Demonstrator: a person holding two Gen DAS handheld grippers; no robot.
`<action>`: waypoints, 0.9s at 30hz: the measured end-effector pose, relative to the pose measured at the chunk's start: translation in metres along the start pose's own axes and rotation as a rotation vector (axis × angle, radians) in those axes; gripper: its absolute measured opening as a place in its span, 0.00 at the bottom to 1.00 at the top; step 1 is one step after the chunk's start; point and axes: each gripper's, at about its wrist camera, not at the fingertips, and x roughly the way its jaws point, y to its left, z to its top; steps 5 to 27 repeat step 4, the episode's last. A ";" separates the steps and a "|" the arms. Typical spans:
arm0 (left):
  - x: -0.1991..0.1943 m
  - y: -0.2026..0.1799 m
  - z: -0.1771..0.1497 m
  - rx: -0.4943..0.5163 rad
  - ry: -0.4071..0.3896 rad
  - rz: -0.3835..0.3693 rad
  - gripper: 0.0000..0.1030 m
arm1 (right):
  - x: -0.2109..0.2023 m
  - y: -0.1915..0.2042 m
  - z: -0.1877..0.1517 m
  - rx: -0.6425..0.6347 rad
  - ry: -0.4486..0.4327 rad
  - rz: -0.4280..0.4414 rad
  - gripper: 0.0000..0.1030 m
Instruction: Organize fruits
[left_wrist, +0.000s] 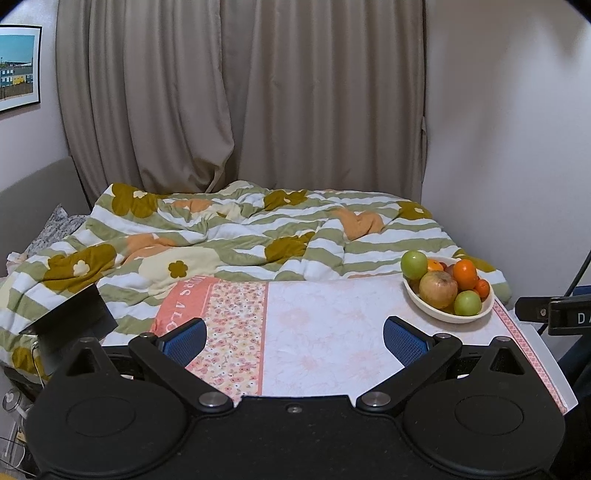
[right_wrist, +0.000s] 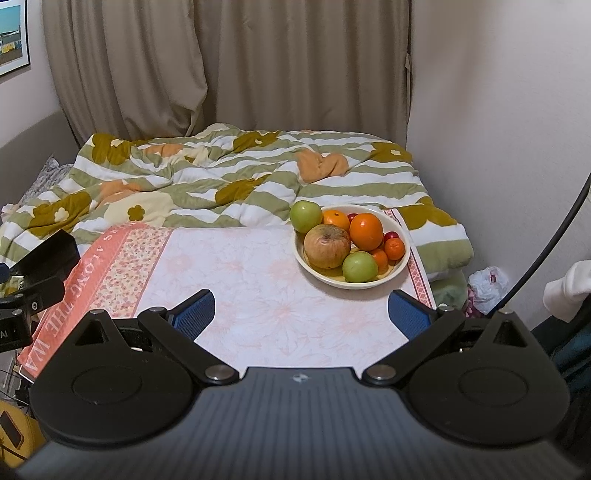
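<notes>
A cream bowl (right_wrist: 400, 266) of fruit sits at the far right of a table covered with a pink floral cloth (right_wrist: 240, 280). It holds a brownish apple (right_wrist: 327, 246), two green apples (right_wrist: 306, 216) (right_wrist: 360, 267), a large orange (right_wrist: 365, 231), smaller oranges and small red fruits. The bowl also shows in the left wrist view (left_wrist: 432, 308). My right gripper (right_wrist: 301, 314) is open and empty, near the table's front edge, short of the bowl. My left gripper (left_wrist: 295, 341) is open and empty over the cloth, left of the bowl.
A bed with a striped floral quilt (right_wrist: 221, 184) lies behind the table, with beige curtains (right_wrist: 221, 74) beyond. A wall (right_wrist: 498, 129) stands close on the right. A plastic bag (right_wrist: 487, 284) and clutter lie on the floor to the right.
</notes>
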 end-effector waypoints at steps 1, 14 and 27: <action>0.000 0.001 0.000 0.001 -0.001 0.000 1.00 | 0.000 0.002 0.000 0.001 0.000 -0.004 1.00; 0.003 0.005 0.000 0.005 -0.006 -0.008 1.00 | 0.000 0.007 -0.001 0.006 0.002 -0.020 1.00; 0.003 0.005 0.000 0.005 -0.006 -0.008 1.00 | 0.000 0.007 -0.001 0.006 0.002 -0.020 1.00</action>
